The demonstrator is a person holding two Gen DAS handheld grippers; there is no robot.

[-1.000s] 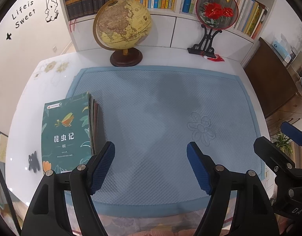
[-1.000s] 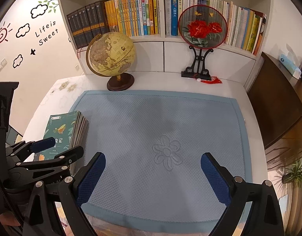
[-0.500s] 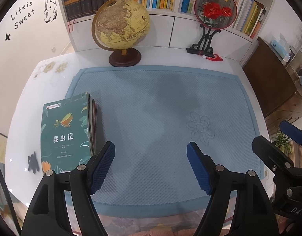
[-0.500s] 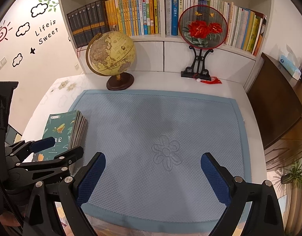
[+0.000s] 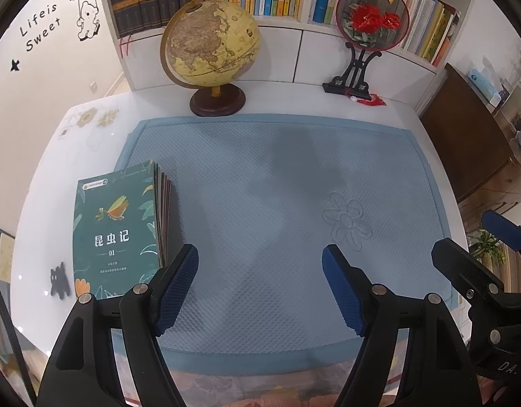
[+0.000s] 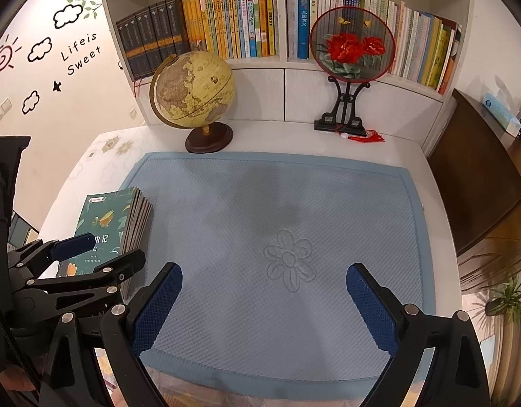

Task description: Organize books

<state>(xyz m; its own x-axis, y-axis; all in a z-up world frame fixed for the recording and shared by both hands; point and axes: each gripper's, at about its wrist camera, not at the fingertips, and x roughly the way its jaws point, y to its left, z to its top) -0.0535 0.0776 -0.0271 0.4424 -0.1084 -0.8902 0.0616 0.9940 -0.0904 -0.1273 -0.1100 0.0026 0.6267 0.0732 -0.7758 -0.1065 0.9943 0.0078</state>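
Note:
A stack of several thin books with a dark green cover on top (image 5: 116,227) (image 6: 106,222) lies at the left edge of the blue quilted mat (image 5: 277,210) (image 6: 277,210). My left gripper (image 5: 260,271) hovers over the mat's near part, just right of the stack, open with nothing between its blue pads. My right gripper (image 6: 264,290) hangs open and empty above the mat's embossed flower (image 6: 289,259). The left gripper (image 6: 91,254) also shows at the left of the right wrist view, over the stack's near end. At the right edge of the left wrist view the right gripper's fingers (image 5: 464,268) show.
A globe (image 5: 211,51) (image 6: 196,95) and a round red-flower fan on a black stand (image 5: 370,27) (image 6: 350,57) stand on the white table behind the mat. A bookshelf full of upright books (image 6: 253,23) rises behind them. A dark wooden cabinet (image 6: 481,176) stands right.

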